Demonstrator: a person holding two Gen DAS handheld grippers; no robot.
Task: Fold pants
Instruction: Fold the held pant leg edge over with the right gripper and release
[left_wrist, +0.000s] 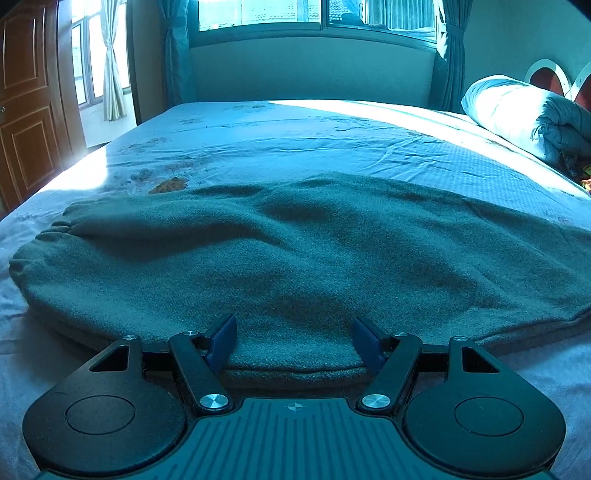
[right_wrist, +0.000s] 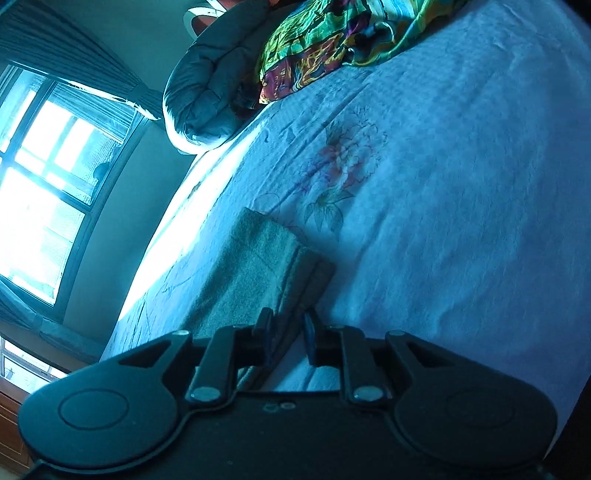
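While it lies low and level over the bed sheet (left_wrist: 332, 122), the left gripper (left_wrist: 294, 341) points straight at the near folded edge of the pants (left_wrist: 295, 258), its two blue fingers (left_wrist: 223, 339) spread wide with the edge of the cloth lying between them and neither visibly pressing it. The pants are a thick, fuzzy grey-green knit, doubled over and spread across the sheet just beyond this gripper, with a gathered elastic band bunched at their left end and soft ripples across the top.

From the right wrist view the camera is rolled steeply, so the bed slopes across the frame. The right gripper (right_wrist: 288, 332) has its fingers drawn close together at the hem end of the pants (right_wrist: 255, 266), where stacked layers show as parallel edges; whether the fingers actually pinch the cloth I cannot tell.

Beyond the pants the sheet is pale, finely textured and printed with faded flowers. Farther off on it rest a rolled, padded quilt (left_wrist: 524, 114) and a glossy, brightly patterned cloth (right_wrist: 332, 44).
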